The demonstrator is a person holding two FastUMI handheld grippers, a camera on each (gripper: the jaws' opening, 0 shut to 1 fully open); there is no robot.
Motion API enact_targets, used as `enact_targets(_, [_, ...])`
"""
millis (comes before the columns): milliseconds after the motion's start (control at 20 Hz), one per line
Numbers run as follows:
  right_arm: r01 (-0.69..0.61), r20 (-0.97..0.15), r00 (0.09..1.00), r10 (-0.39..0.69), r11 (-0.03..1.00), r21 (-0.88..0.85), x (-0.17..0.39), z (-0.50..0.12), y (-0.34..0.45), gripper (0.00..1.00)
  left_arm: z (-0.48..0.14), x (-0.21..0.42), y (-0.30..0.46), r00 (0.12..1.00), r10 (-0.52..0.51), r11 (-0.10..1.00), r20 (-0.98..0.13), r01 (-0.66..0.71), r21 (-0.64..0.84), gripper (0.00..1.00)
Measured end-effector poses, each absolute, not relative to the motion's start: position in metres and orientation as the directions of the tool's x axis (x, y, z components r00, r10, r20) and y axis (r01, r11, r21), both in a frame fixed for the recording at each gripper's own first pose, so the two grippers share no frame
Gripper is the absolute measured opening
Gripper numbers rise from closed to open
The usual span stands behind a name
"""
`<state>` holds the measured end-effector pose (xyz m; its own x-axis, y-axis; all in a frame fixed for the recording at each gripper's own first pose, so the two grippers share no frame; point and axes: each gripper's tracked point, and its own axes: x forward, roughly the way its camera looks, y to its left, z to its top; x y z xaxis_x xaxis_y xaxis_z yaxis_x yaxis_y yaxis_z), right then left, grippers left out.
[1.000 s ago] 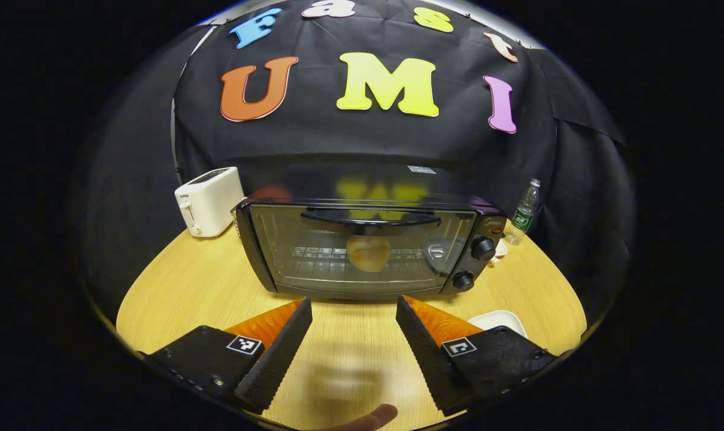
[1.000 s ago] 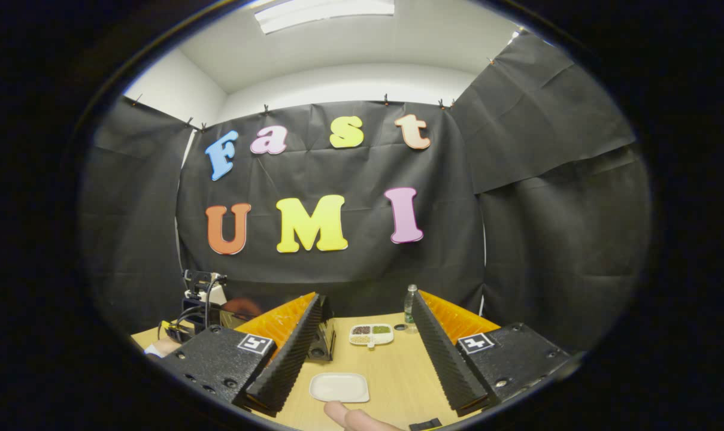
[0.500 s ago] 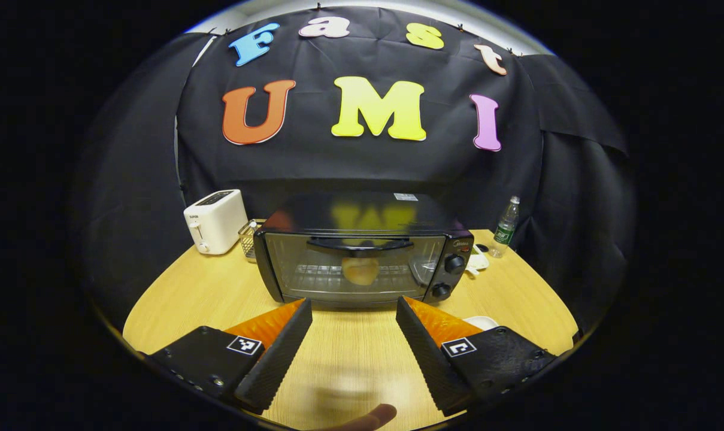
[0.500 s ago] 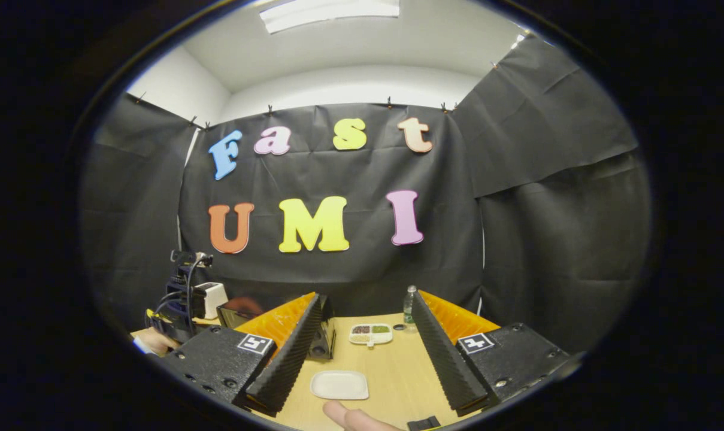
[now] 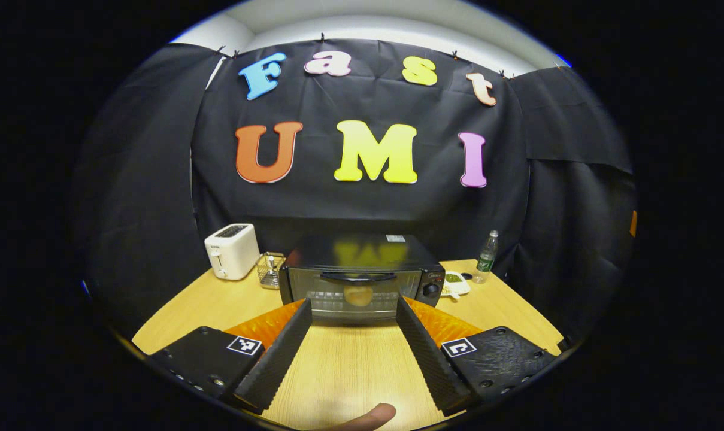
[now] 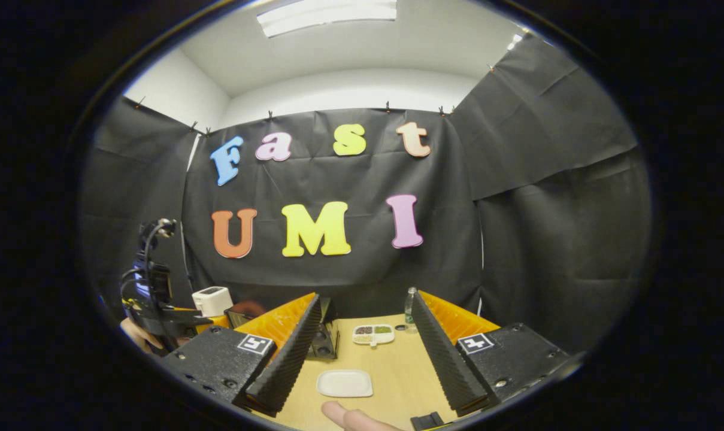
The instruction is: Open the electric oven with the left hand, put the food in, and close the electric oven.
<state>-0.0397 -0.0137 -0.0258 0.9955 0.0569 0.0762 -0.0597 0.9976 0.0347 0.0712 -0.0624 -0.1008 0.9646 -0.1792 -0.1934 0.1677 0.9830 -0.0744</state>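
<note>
Left gripper view showed the left claw (image 5: pixel 354 317) spread wide and empty above the tabletop (image 5: pixel 344 371), facing the closed electric oven (image 5: pixel 362 278) with the food (image 5: pixel 358 294) inside; the right claw (image 6: pixel 365 332) gaped wide too.

The left gripper view faces the oven (image 5: pixel 362 281) at mid-frame, from some way back. The right gripper view looks higher, oven (image 6: pixel 324 335) lower left. Both share the bench (image 5: pixel 344 365) and the bottle (image 5: pixel 486 257).

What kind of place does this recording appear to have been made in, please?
Probably a staged recording booth mimicking a kitchen: black cloth walls surround a wooden table holding an electric oven, a toaster and a water bottle.
</note>
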Motion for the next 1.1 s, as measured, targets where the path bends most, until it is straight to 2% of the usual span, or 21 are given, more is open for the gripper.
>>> enact_targets(50, [-0.06,0.071,0.996,0.057,0.997,0.04,-0.041,-0.027,-0.015,0.97,-0.09,0.062,-0.06,0.97,-0.177,0.983,-0.164,0.167,-0.073,0.93])
enact_targets(150, [-0.06,0.065,0.996,0.057,0.997,0.042,-0.044,-0.029,-0.016,0.94,-0.071,0.041,-0.056,0.98,-0.167,0.985,-0.109,0.161,-0.058,0.93])
enact_targets(200, [-0.061,0.067,0.996,0.058,0.997,0.039,-0.047,-0.029,-0.016,0.97,-0.06,0.032,-0.051,0.984,-0.157,0.987,-0.085,0.153,-0.05,0.93])
enact_targets(250, [-0.06,0.068,0.996,0.058,0.998,0.035,-0.05,-0.029,-0.016,0.94,-0.053,0.022,-0.048,0.986,-0.152,0.988,-0.061,0.15,-0.045,0.93])
enact_targets(350, [-0.061,0.073,0.996,0.058,0.998,0.035,-0.057,-0.029,-0.017,0.94,-0.04,0.002,-0.047,0.989,-0.143,0.989,-0.022,0.142,-0.05,0.93])
enact_targets(400, [-0.066,0.074,0.995,0.064,0.997,0.03,-0.061,-0.029,-0.015,0.97,-0.033,-0.007,-0.045,0.99,-0.14,0.989,-0.002,0.139,-0.052,0.93])
enact_targets(500, [-0.067,0.079,0.995,0.065,0.997,0.026,-0.068,-0.029,-0.015,0.94,-0.027,-0.021,-0.041,0.991,-0.133,0.99,0.023,0.134,-0.048,0.94])
enact_targets(700, [-0.068,0.084,0.994,0.066,0.997,0.024,-0.08,-0.034,-0.016,0.93,-0.035,-0.043,-0.04,0.99,-0.138,0.989,0.037,0.14,-0.054,0.93])
enact_targets(800, [-0.073,0.082,0.994,0.071,0.997,0.023,-0.085,-0.038,-0.015,0.97,-0.046,-0.052,-0.037,0.991,-0.132,0.989,0.031,0.134,-0.06,0.93])
enact_targets(850, [-0.07,0.082,0.994,0.068,0.997,0.023,-0.086,-0.039,-0.016,0.94,-0.051,-0.054,-0.035,0.992,-0.126,0.99,0.025,0.127,-0.066,0.93])
enact_targets(1000, [-0.069,0.078,0.995,0.066,0.997,0.029,-0.088,-0.045,-0.017,0.93,-0.053,-0.061,-0.032,0.992,-0.118,0.99,0.035,0.121,-0.078,0.93])
enact_targets(1100, [-0.07,0.067,0.995,0.068,0.997,0.032,-0.088,-0.05,-0.016,0.97,-0.052,-0.064,-0.032,0.992,-0.118,0.99,0.043,0.121,-0.077,0.94])
